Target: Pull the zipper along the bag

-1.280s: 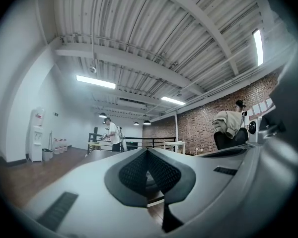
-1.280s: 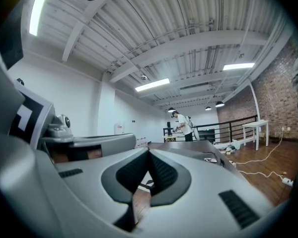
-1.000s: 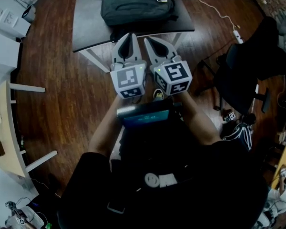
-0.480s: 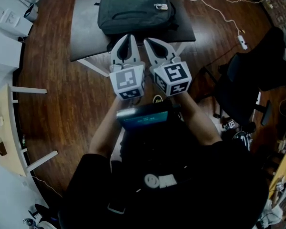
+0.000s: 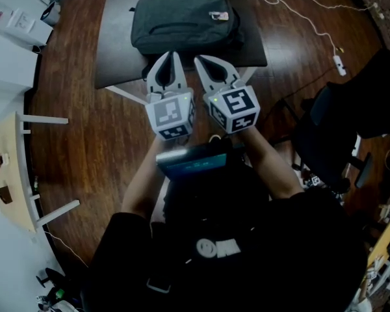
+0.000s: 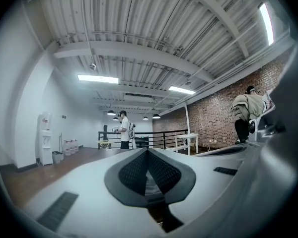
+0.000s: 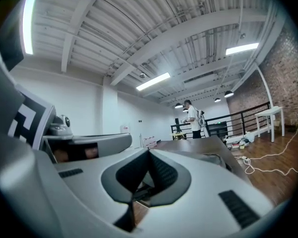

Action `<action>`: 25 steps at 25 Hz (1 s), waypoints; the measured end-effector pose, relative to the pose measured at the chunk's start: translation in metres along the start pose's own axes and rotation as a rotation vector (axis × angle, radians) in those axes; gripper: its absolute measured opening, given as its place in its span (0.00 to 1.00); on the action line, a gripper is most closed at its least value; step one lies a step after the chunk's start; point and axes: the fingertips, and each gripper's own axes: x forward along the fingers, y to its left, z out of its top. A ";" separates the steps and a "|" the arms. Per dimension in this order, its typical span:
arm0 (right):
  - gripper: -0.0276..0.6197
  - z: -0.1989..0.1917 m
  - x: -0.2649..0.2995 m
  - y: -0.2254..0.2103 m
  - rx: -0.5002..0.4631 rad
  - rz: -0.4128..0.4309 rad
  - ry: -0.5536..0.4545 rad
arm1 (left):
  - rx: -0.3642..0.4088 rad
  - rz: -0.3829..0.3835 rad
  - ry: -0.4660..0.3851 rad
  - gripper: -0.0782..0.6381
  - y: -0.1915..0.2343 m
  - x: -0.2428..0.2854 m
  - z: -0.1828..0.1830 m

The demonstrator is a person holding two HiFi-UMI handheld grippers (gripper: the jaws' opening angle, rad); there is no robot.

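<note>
A dark grey bag (image 5: pixel 182 21) lies flat on a dark table (image 5: pixel 116 51) at the top of the head view, with a small light tag (image 5: pixel 220 15) near its right end. My left gripper (image 5: pixel 169 58) and right gripper (image 5: pixel 201 61) are held side by side in front of the table's near edge, apart from the bag. Both point forward and slightly up. The left gripper (image 6: pixel 147 151) has its jaws pressed together with nothing between them. So does the right gripper (image 7: pixel 148 152). The zipper itself cannot be made out.
A black office chair (image 5: pixel 351 119) stands to the right. A white cable (image 5: pixel 312 12) with a power strip runs across the wooden floor at the upper right. A light wooden table (image 5: pixel 10 174) is at the left. A person (image 6: pixel 124 129) stands far off in the room.
The head view has shifted so the bag and table sit slightly lower in the picture. Both grippers stay side by side and shut.
</note>
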 end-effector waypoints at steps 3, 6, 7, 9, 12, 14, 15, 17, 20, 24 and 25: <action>0.06 0.001 0.005 -0.008 0.010 0.014 0.004 | 0.013 0.020 0.000 0.11 0.001 0.007 0.003; 0.06 0.002 0.008 -0.008 0.011 0.028 0.001 | 0.021 0.032 0.000 0.11 0.004 0.010 0.005; 0.06 0.002 0.010 -0.008 0.009 0.032 0.002 | 0.024 0.034 -0.003 0.11 0.005 0.012 0.006; 0.06 0.002 0.013 -0.008 0.012 0.038 0.004 | 0.032 0.035 -0.012 0.11 0.007 0.015 0.008; 0.06 0.001 0.019 -0.008 0.014 0.041 0.010 | 0.030 0.033 -0.013 0.11 0.010 0.020 0.010; 0.06 0.002 0.026 -0.009 0.013 0.041 0.012 | 0.023 0.030 -0.014 0.11 0.013 0.026 0.010; 0.06 0.002 0.030 -0.010 0.011 0.039 0.013 | 0.021 0.028 -0.017 0.11 0.015 0.030 0.009; 0.06 0.000 0.038 -0.014 0.005 0.032 0.018 | 0.021 0.024 -0.017 0.11 0.019 0.037 0.006; 0.06 -0.004 0.052 -0.020 0.009 0.017 0.033 | 0.014 0.016 -0.008 0.11 0.029 0.050 0.001; 0.06 -0.007 0.075 -0.024 0.010 0.011 0.051 | -0.008 0.024 -0.005 0.11 0.049 0.067 -0.001; 0.06 -0.008 0.081 -0.025 0.011 0.008 0.055 | -0.010 0.024 -0.003 0.11 0.054 0.071 -0.002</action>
